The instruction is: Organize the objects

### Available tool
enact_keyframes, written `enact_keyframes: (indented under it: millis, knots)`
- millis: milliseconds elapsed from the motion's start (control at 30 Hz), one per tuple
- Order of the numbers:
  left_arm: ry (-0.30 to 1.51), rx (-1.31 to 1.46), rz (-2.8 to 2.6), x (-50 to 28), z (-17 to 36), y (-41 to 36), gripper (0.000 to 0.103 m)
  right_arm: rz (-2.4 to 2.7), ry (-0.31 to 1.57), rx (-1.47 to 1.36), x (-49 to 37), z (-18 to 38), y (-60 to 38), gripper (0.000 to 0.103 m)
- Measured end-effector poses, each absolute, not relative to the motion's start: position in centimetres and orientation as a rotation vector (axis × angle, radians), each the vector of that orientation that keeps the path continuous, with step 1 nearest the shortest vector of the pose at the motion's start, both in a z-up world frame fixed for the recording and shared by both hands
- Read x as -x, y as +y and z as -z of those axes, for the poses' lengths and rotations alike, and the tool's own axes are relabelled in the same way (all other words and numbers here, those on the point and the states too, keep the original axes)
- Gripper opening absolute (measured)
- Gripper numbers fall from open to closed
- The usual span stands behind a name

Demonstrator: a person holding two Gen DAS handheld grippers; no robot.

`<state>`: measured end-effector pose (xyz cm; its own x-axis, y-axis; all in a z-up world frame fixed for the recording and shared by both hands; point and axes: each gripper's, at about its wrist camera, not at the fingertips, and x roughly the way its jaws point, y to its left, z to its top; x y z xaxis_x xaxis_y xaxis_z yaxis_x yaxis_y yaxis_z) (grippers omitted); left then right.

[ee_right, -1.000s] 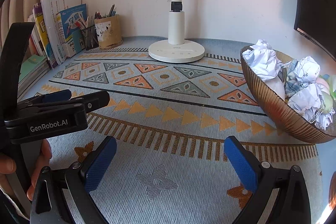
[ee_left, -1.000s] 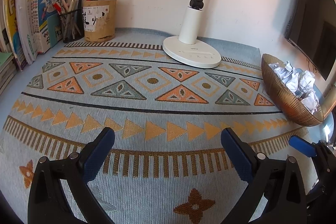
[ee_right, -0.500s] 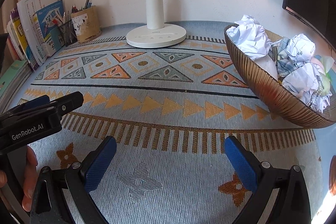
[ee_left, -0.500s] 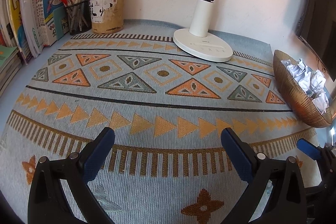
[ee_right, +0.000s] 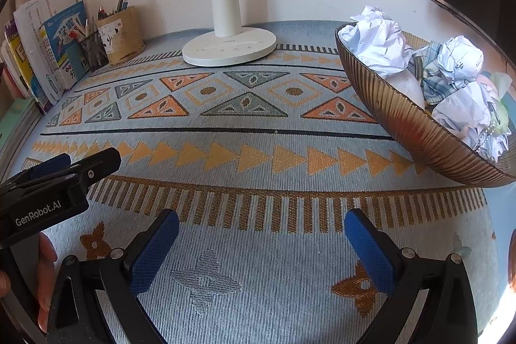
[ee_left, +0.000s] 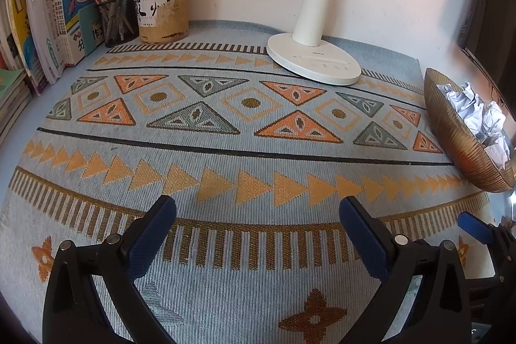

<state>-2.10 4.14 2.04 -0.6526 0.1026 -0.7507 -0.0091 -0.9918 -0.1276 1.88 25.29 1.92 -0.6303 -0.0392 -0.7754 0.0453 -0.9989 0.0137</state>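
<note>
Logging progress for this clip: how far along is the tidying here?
Looks done or nearly so: crumpled paper balls sit in the brown bowl, pens stand in their holders, and the patterned mat is bare of loose items. In hand: nothing; the left gripper and right gripper have open jaws. Left: nothing visible to collect.

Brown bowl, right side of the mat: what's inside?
The brown bowl holds crumpled white paper balls and a scrap of blue plaid fabric. Anything beneath the pile is covered.

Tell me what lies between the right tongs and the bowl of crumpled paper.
Only bare patterned mat lies between the right tongs and the bowl; the right wrist view shows it.
</note>
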Motion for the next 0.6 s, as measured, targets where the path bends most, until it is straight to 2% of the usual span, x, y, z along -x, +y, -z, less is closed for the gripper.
enact_keyframes:
  millis: [600]
  knots:
    - [-0.172,1.281,-2.79,2.15,-2.1,4.16,0.101,2.791,0.009,-1.332,-1.99,-1.98,25.19,0.103]
